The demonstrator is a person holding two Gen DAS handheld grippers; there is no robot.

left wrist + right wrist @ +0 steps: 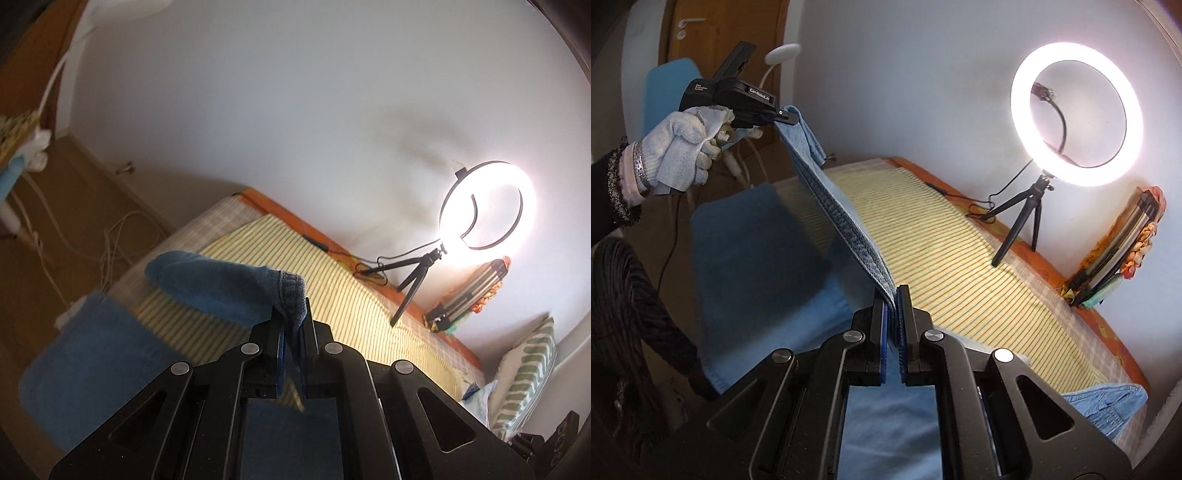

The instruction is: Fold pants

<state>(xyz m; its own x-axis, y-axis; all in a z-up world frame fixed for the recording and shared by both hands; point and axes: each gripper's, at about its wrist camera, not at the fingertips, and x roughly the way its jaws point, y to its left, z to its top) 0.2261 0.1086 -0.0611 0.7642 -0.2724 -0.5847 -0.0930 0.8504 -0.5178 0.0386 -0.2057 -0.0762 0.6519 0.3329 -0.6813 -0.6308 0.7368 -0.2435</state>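
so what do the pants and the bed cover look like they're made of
Pants: blue denim by the look, matte, with a twill weave and a stitched hem stretched between both grippers. Bed cover: thin woven cloth, probably cotton, pale yellow with fine dark stripes.

A lit ring lamp [1076, 114] glares ahead and right of the tongs, washing the wall [295, 110] white around it; soft shadows smear that wall; the hanging denim [85, 362] left of them is motion-blurred; fisheye bending darkens every corner.
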